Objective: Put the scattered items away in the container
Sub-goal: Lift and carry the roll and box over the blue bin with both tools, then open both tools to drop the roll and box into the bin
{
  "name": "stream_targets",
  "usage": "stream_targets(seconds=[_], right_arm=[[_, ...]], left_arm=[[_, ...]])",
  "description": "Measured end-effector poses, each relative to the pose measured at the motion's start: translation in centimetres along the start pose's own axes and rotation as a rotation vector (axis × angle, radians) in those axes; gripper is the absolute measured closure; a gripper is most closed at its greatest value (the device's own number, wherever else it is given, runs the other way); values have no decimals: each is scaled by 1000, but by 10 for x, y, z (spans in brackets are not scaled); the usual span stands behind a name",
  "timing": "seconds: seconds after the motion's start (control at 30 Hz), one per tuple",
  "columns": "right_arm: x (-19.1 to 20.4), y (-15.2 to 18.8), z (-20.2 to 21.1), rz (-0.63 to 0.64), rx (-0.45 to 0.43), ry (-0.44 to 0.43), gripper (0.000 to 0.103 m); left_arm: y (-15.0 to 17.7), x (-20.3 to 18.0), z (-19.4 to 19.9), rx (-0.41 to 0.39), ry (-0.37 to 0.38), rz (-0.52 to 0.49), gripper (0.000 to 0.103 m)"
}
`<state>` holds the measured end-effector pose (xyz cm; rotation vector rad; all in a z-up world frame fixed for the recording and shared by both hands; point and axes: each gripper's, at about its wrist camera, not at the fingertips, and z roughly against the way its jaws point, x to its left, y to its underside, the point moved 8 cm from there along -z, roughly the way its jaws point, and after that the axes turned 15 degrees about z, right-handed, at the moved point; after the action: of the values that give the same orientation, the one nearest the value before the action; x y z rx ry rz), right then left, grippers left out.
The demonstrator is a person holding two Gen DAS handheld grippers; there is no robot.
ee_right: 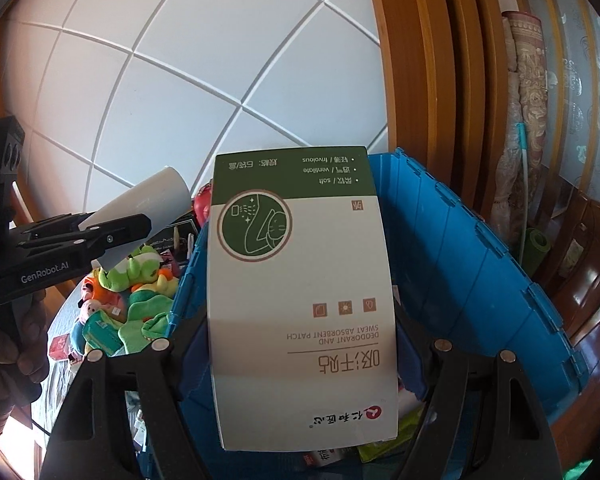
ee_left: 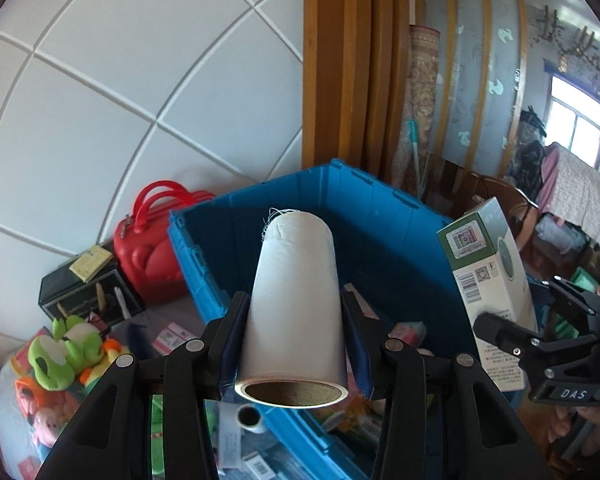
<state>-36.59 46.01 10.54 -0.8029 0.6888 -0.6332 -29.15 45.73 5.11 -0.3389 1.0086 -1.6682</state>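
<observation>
My left gripper (ee_left: 294,332) is shut on a white roll with a cardboard core (ee_left: 296,300) and holds it above the near rim of the blue crate (ee_left: 380,200). My right gripper (ee_right: 300,344) is shut on a white and green carton of deodorant patches (ee_right: 300,300) and holds it upright over the blue crate (ee_right: 480,264). That carton (ee_left: 492,280) and the right gripper (ee_left: 512,340) show at the right of the left wrist view. The left gripper (ee_right: 112,232) with the roll (ee_right: 148,200) shows at the left of the right wrist view. Some items lie inside the crate.
Left of the crate lie green plush toys (ee_left: 68,352), small packets, a black box (ee_left: 88,296) and a red handbag (ee_left: 152,252). Plush toys (ee_right: 136,280) and packets also show in the right wrist view. A white panelled wall and wooden frames stand behind.
</observation>
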Motion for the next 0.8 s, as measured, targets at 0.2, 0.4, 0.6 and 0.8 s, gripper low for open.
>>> stream_targets(seconds=[0.2,0.4,0.6,0.8], right_arm=[[-29,8,-2,-32,23,45,27],[-50,15,-6,-52,43,72,27],[-55,14,-9,-58,46,87,27],[-65,12,-16,-65,52,124,21]], left_arm=[[-9,-35,-21,13,45,-32,59],[-15,-60,-39,22,80,-52,59],[-24,-70,-52,25,94,-54,59],[-35,-61,-58,8,70,4,19]])
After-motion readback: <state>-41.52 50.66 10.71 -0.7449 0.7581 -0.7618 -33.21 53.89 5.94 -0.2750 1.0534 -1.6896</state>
